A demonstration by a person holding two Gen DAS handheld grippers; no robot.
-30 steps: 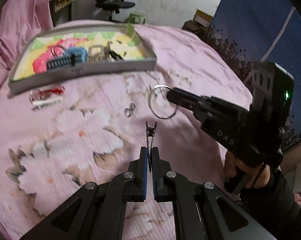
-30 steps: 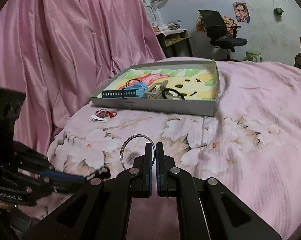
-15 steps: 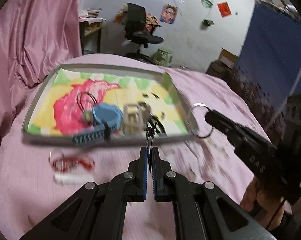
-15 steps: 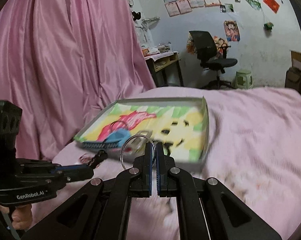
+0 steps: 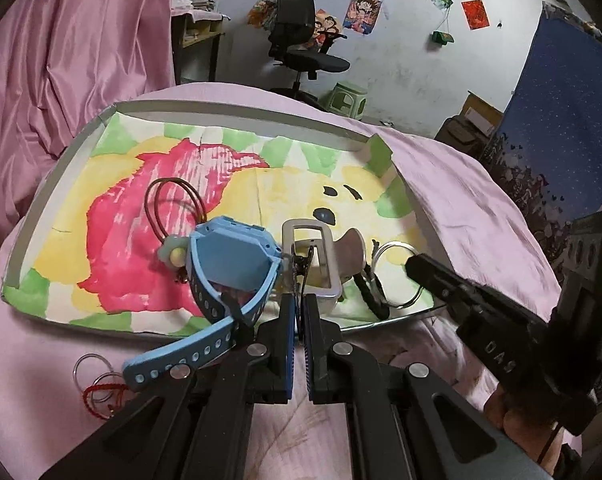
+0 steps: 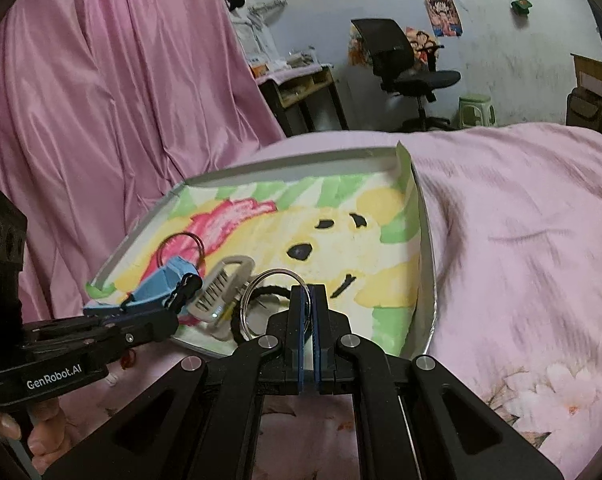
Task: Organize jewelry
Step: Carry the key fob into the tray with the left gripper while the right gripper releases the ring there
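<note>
Both your grippers have travelled from the pink bedspread point(image 6: 521, 240) to the shallow painted cardboard tray's point(image 5: 237, 108) near edge: left gripper point(image 5: 301, 304) clenching the small black hair clip point(image 5: 301, 268), right gripper point(image 6: 309, 296) clenching the silver metal ring point(image 6: 277, 300), ready for dropping in.

A lived-in bedroom: a bed point(image 6: 521, 240) under a pink floral quilt, pink curtains point(image 6: 101, 100), cartoon posters point(image 5: 362, 8) taped to a scuffed white wall, a black office chair point(image 5: 301, 40) and a cluttered desk point(image 6: 301, 84).

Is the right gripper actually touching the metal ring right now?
Touching. The right wrist view shows the right gripper with its jaws shut on the metal ring, the ring's edge pinched between them above the tray.
</note>
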